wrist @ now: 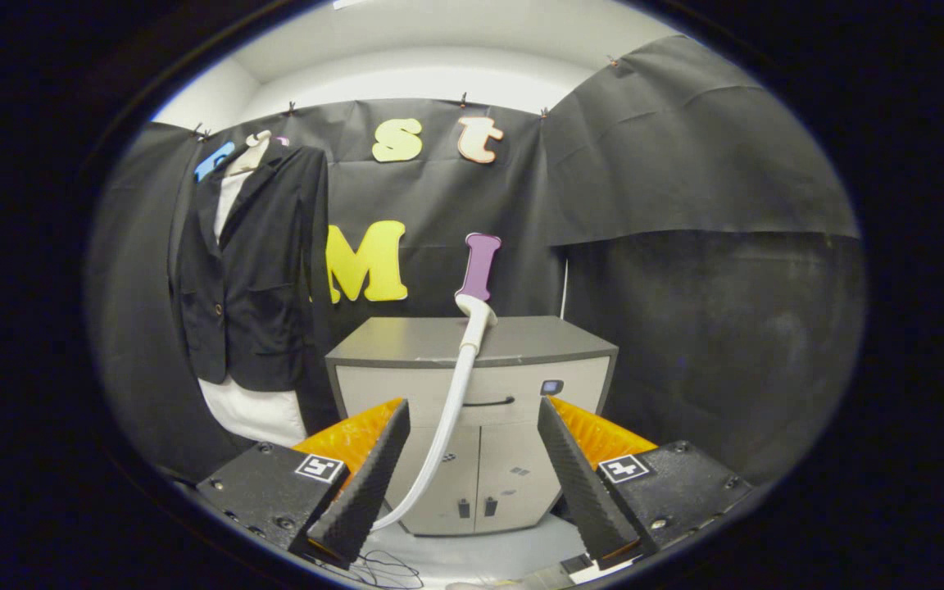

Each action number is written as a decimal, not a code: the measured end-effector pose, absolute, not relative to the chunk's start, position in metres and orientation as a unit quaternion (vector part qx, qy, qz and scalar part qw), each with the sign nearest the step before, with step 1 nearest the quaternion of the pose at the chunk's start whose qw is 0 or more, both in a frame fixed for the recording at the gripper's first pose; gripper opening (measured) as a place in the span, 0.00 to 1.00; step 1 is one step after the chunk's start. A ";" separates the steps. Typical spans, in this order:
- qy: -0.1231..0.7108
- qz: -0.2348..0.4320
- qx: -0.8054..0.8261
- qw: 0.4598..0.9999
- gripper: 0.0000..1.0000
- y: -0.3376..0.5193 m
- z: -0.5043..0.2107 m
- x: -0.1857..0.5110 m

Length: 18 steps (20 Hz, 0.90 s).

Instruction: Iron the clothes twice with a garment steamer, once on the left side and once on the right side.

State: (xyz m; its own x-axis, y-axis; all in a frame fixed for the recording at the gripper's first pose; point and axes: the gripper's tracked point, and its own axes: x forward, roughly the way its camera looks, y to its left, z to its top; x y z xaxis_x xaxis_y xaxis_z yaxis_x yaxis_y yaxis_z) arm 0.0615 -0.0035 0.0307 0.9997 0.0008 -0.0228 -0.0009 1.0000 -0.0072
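here, the gripper [472,483] occupies the lower centre of the frame with its two ribbed fingers [361,492] spread wide apart and pinching nothing; each finger slants inward from a block that carries a small square marker.

the garment steamer [462,385] sits in the middle of the frame, beyond the fingers and in the gap between them. its visible part is a slim, pale hose or wand that rises from the floor near the left finger, curves upward across the front of a cabinet [472,426], and ends in a slightly flared white head at the height of the cabinet's top edge. whether the head rests on the cabinet top or only stands before it cannot be told.

the cabinet is a low unit with a grey top, a drawer with a dark curved handle, two light doors below, and a small dark square on its upper right front.

the clothes hang at the upper left of the frame, well apart from the steamer and left of the cabinet: a black jacket [251,270] on a pale hanger [252,152], its lapels open over a white shirt [255,414], whose hem shows beneath the jacket's lower edge. the jacket has a button on its front and a flap pocket. it hangs flat against the black cloth wall [685,205].

thin dark cables [390,569] lie on the pale floor at the bottom of the frame, just below the left finger.
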 end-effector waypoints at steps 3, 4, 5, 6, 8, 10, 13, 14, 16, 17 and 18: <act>0.003 0.005 -0.013 1.000 0.98 -0.017 0.052 0.095; 0.005 0.008 -0.011 1.000 0.98 -0.021 0.058 0.109; 0.010 0.011 -0.010 1.000 0.98 -0.025 0.062 0.122; 0.013 0.016 -0.008 1.000 0.98 -0.028 0.066 0.137; 0.015 0.025 -0.008 1.000 0.98 -0.033 0.075 0.168; 0.023 0.037 -0.011 0.999 0.98 -0.034 0.080 0.200; 0.039 0.058 -0.013 0.997 0.98 -0.034 0.083 0.249; 0.048 0.065 -0.014 0.997 0.98 -0.033 0.080 0.264; 0.068 0.080 -0.018 0.994 0.98 -0.028 0.076 0.294; 0.077 0.087 -0.022 0.993 0.98 -0.025 0.073 0.309; 0.087 0.094 -0.028 0.991 0.98 -0.023 0.070 0.322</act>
